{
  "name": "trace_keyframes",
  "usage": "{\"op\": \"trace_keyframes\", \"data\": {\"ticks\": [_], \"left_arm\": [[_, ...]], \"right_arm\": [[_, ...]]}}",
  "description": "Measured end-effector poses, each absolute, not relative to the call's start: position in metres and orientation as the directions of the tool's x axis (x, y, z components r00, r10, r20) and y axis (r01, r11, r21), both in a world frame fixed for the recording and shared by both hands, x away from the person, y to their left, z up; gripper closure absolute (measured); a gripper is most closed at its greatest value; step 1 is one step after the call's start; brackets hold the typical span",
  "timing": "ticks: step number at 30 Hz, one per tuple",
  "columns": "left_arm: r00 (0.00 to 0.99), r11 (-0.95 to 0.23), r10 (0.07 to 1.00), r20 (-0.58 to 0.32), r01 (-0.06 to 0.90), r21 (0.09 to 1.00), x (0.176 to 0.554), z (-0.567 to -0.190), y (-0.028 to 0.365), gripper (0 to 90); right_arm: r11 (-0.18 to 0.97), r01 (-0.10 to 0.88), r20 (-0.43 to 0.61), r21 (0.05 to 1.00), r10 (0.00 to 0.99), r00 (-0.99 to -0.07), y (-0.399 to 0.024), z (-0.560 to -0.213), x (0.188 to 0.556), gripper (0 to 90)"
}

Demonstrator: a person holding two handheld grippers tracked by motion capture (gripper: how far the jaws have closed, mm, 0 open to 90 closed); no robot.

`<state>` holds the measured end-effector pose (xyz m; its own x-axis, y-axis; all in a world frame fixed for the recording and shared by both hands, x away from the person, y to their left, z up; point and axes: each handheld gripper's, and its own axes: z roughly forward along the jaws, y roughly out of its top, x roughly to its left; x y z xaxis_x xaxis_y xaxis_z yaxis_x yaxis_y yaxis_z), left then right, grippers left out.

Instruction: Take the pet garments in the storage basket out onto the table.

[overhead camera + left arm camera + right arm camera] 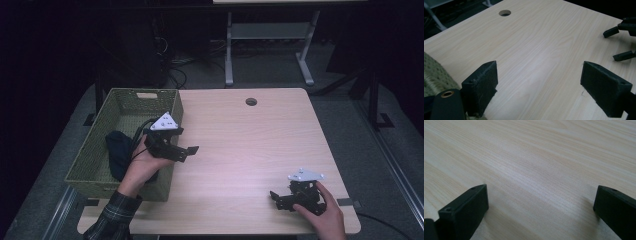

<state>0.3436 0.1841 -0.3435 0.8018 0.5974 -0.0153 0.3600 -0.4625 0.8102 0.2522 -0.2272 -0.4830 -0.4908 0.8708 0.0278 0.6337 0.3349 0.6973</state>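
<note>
At the table's (250,145) left edge the left gripper (187,150) hovers over the green basket's (95,150) right rim, jaws spread, empty. A dark cloth (117,152) lies inside the basket. Near right, the right gripper (276,198) rests low on the table, jaws likewise apart, empty.

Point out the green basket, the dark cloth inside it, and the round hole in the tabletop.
green basket (125,93), high view, far rim.
dark cloth (117,150), high view, middle of the bundle.
round hole (251,102), high view, its centre; also (505,12), left gripper view.
</note>
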Motion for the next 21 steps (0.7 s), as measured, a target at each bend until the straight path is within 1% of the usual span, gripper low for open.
{"op": "trace_keyframes", "data": {"ticks": [21], "left_arm": [[0.739, -0.434, 0.674, -0.001, 0.397, 0.809, 0.349, -0.341, 0.225, 13.9]], "right_arm": [[0.336, 0.633, 0.027, 0.697, 0.87, -0.492, -0.227, -0.483, 0.252, 0.0]]}}
